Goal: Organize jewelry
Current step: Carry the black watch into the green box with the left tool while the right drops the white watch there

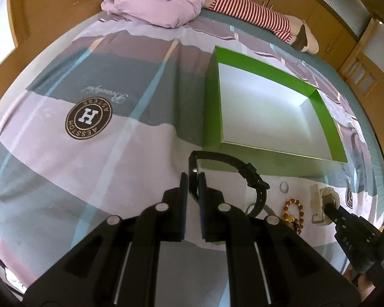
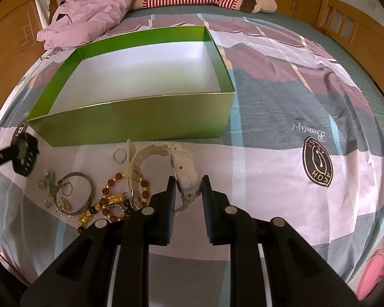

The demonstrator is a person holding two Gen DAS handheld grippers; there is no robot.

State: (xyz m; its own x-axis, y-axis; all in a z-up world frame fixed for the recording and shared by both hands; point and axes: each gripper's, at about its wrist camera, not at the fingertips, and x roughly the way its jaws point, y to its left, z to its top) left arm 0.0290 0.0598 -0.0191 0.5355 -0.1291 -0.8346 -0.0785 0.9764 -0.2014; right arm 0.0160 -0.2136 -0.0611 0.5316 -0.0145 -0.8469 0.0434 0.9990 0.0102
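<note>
Left gripper (image 1: 192, 179) jaws clamp the black watch (image 1: 245, 171), right gripper (image 2: 188, 186) jaws squeeze the white watch (image 2: 184, 176), both by the green box (image 2: 130, 125) on the bed (image 2: 281, 102).

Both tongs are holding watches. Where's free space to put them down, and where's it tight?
Freest: the floor of the green box, nothing in it. Also bare bedsheet right of the white watch, out to the round logo. Tight: the strip in front of the box, left of the white watch, packed with the bead bracelet, silver bangle and ring.
</note>
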